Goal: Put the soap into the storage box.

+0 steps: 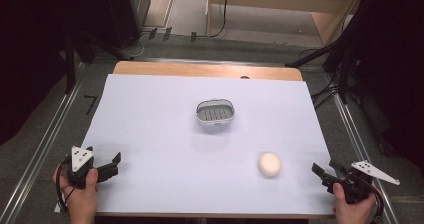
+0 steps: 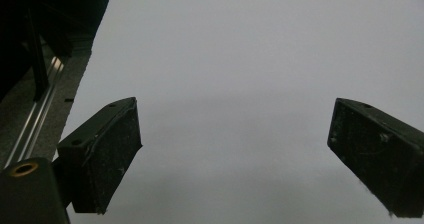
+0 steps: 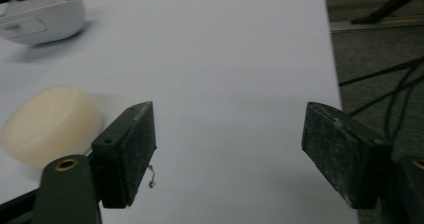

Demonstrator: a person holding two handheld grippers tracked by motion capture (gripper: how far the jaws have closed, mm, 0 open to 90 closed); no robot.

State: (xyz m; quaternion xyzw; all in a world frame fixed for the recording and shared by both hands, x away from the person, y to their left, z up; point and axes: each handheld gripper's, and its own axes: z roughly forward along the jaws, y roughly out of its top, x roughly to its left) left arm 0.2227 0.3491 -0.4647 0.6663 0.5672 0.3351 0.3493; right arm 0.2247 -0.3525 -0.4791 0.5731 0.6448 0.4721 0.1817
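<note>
jaws of the right gripper (image 1: 320,172) stand apart with nothing between them, near the bench's right edge; the soap (image 1: 269,164) lies just to their left. left gripper (image 1: 111,165) jaws gape wide over bare white bench (image 1: 150,109). soap dish (image 1: 215,111) sits mid-bench, well apart.
</note>
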